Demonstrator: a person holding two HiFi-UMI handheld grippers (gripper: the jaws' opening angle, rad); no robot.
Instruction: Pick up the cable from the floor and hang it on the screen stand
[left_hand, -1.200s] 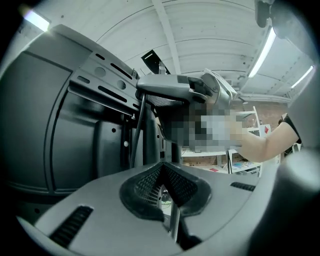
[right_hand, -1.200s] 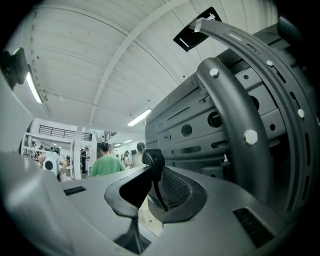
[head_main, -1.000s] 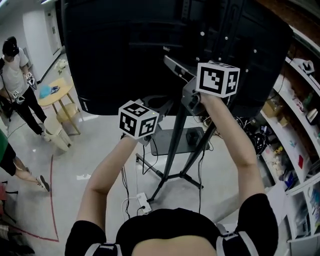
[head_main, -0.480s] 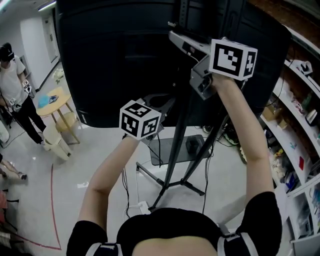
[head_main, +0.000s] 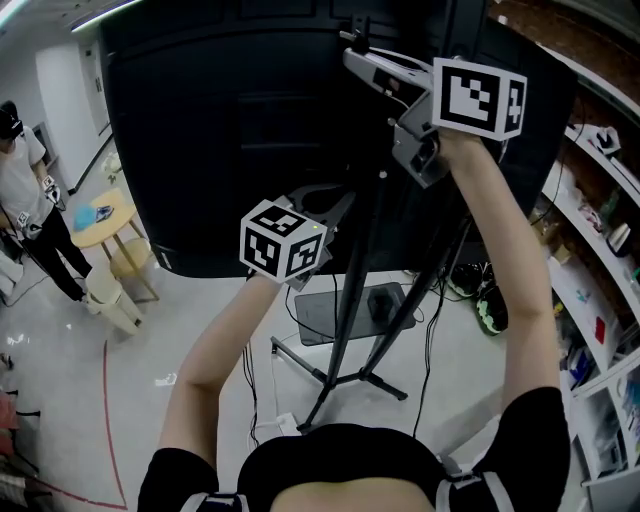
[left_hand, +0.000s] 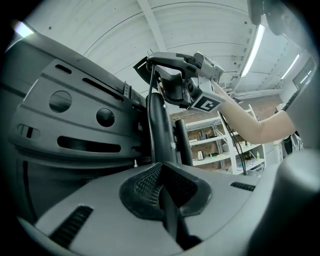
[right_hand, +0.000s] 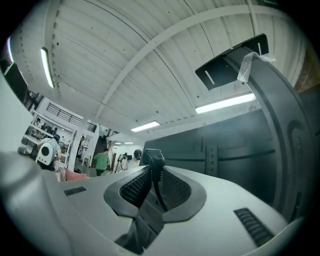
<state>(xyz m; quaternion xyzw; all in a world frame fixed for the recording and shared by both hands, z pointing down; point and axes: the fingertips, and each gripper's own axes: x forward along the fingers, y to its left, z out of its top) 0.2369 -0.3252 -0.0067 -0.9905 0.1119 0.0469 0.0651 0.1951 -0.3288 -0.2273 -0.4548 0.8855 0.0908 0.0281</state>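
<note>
The black cable (right_hand: 152, 159) ends in a plug that sticks up between the pads of my right gripper (right_hand: 154, 180), which is shut on it. In the head view my right gripper (head_main: 352, 42) is raised high against the back of the black screen (head_main: 220, 130), near its top. From there the thin cable (left_hand: 151, 82) drops to my left gripper (left_hand: 162, 187), which looks shut on it beside the screen stand's pole (left_hand: 159, 127). My left gripper (head_main: 325, 205) is lower, at mid-screen height. More cable (head_main: 247, 365) hangs from it toward the floor.
The screen stand (head_main: 345, 330) has tripod legs and a dark base plate (head_main: 330, 310). A white power strip (head_main: 280, 425) lies on the floor near my body. Shelves (head_main: 600, 250) line the right side. A small round table (head_main: 100, 212) and a standing person (head_main: 20, 185) are at the left.
Both grippers have risen, the right one much more, up toward the top of the screen's back. The left cube has barely shifted in the head view. The person at left has stepped back.
</note>
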